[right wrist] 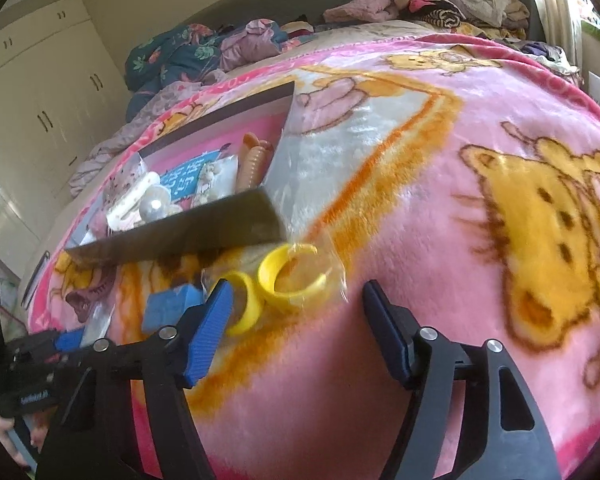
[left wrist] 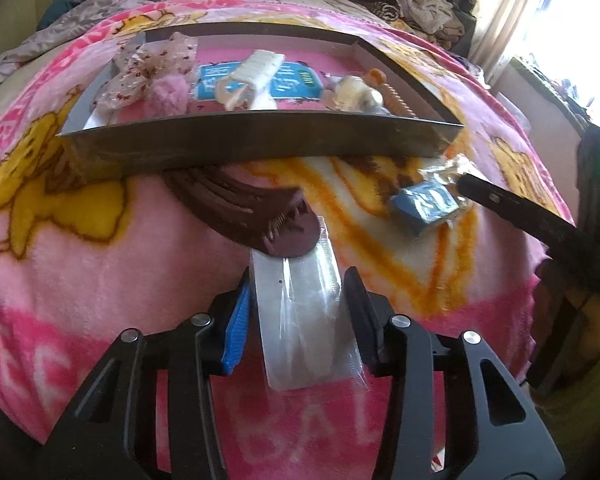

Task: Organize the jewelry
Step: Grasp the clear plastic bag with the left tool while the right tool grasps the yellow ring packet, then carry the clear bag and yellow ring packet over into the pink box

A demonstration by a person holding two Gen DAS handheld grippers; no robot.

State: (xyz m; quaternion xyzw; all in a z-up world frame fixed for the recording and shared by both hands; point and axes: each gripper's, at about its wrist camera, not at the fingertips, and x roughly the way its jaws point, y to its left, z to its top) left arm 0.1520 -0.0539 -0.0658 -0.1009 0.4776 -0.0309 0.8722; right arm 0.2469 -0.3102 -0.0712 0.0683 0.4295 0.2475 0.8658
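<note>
A dark shallow box point(left wrist: 260, 136) lies on the pink blanket and holds hair clips, a blue card, a pink pom-pom and pearl pieces; it also shows in the right wrist view point(right wrist: 204, 228). My left gripper point(left wrist: 296, 304) is shut on a clear plastic packet with a white card point(left wrist: 300, 312), its brown hair clip point(left wrist: 272, 224) lying in front of the box. My right gripper point(right wrist: 296, 316) is open, just before a clear packet of yellow hoop earrings point(right wrist: 288, 284). A blue card packet point(left wrist: 424, 204) lies between the grippers, and shows in the right wrist view point(right wrist: 168, 308).
The pink cartoon blanket point(right wrist: 420, 240) covers the bed. Piles of clothes point(right wrist: 440, 0) lie at the far end. White cupboards point(right wrist: 40, 112) stand to the left, a bright window point(left wrist: 572, 20) to the right.
</note>
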